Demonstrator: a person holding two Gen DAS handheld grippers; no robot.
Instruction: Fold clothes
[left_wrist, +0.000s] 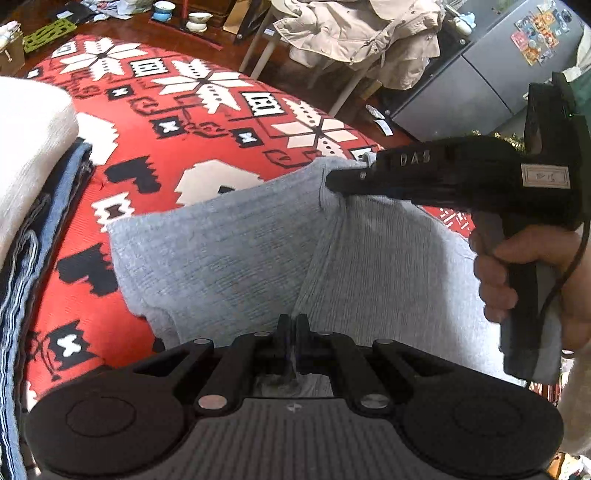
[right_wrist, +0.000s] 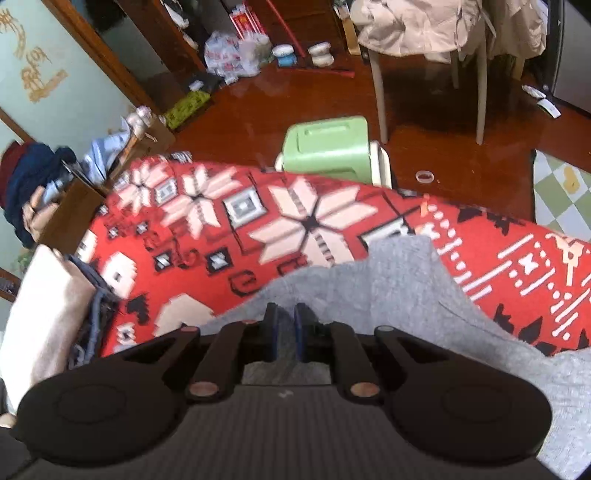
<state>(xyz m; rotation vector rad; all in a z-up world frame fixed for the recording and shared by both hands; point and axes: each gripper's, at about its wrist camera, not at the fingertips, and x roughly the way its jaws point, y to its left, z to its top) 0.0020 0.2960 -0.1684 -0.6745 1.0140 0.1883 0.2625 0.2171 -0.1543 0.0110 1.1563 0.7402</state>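
A grey knit garment lies on a red patterned blanket, with a crease running up its middle. At the garment's near edge my left gripper is shut on a pinch of grey fabric. In the left wrist view my right gripper comes in from the right, held by a hand, and pinches the far edge of the cloth. The right wrist view shows that gripper shut on the grey garment, with fabric between its blue pads.
A folded stack, a cream knit over blue denim, sits at the blanket's left edge. Beyond the blanket are a wooden floor, a green plastic stool, a chair draped with a beige jacket and a grey fridge.
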